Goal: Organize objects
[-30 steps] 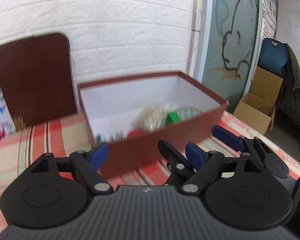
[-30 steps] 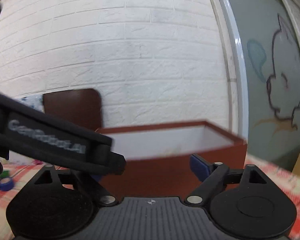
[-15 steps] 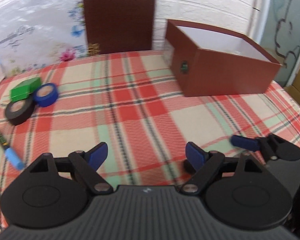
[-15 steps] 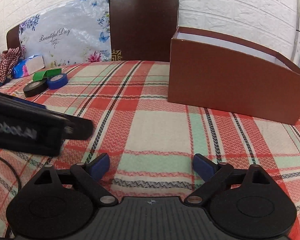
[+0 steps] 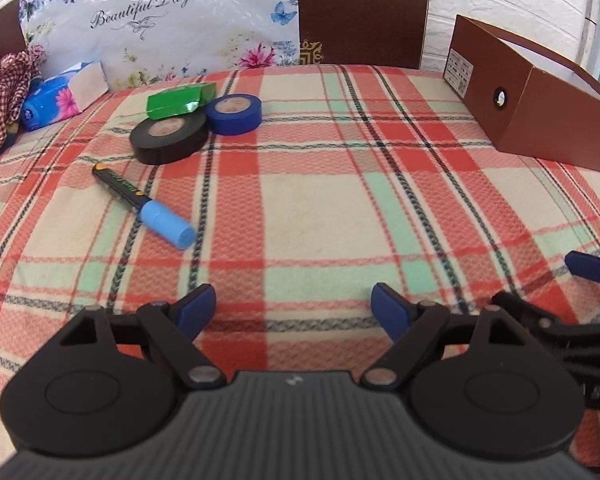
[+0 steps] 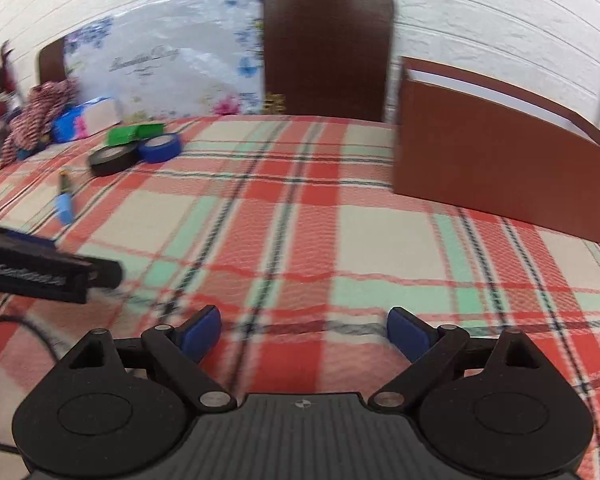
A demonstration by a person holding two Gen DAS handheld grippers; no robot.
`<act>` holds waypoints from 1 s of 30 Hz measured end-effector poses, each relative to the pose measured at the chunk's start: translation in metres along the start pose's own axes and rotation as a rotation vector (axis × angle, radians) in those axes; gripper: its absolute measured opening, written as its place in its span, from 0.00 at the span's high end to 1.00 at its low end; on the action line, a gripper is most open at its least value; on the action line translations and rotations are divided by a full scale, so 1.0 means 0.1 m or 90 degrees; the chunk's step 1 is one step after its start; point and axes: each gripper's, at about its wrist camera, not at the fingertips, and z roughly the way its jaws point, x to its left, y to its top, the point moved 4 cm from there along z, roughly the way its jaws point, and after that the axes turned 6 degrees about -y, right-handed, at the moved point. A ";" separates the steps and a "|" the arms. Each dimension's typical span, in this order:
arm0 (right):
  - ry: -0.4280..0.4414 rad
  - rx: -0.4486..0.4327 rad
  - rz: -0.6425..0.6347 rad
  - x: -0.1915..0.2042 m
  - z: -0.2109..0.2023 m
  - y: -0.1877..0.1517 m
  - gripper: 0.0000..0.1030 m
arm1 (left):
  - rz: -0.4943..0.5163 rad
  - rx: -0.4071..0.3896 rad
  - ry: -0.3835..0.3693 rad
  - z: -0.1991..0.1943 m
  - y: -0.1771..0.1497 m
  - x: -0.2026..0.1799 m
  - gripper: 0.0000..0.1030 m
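On the plaid tablecloth lie a black tape roll (image 5: 168, 139), a blue tape roll (image 5: 233, 113), a green box (image 5: 179, 100) and a marker with a blue cap (image 5: 142, 205), all at the far left. A brown box (image 5: 540, 112) stands at the far right; its inside is hidden. My left gripper (image 5: 293, 310) is open and empty over bare cloth. My right gripper (image 6: 305, 333) is open and empty too. The right wrist view shows the black tape roll (image 6: 113, 157), the blue tape roll (image 6: 159, 148), the marker (image 6: 64, 202) and the brown box (image 6: 496, 168).
A blue tissue pack (image 5: 62, 96) and a checked cloth (image 5: 2, 96) lie at the far left. A flowered bag (image 5: 160, 20) and a brown lid (image 5: 362, 12) lean on the white brick wall. The other gripper's finger (image 5: 590, 267) shows at the right.
Both grippers have pulled back from the brown box and swung left. The tape rolls, green box and marker have come into closer view. Both stay open.
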 end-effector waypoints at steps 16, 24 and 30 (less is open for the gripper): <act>0.119 -0.006 -0.098 0.86 -0.02 0.08 0.17 | -0.062 -0.042 0.067 -0.22 -0.19 0.90 0.15; 0.226 -0.041 -0.204 1.69 0.25 0.42 0.27 | -0.171 -0.127 0.131 -0.28 -0.27 1.91 0.09; 0.266 -0.031 -0.203 2.04 0.64 0.79 0.81 | -0.163 -0.132 0.128 -0.25 -0.24 1.91 0.09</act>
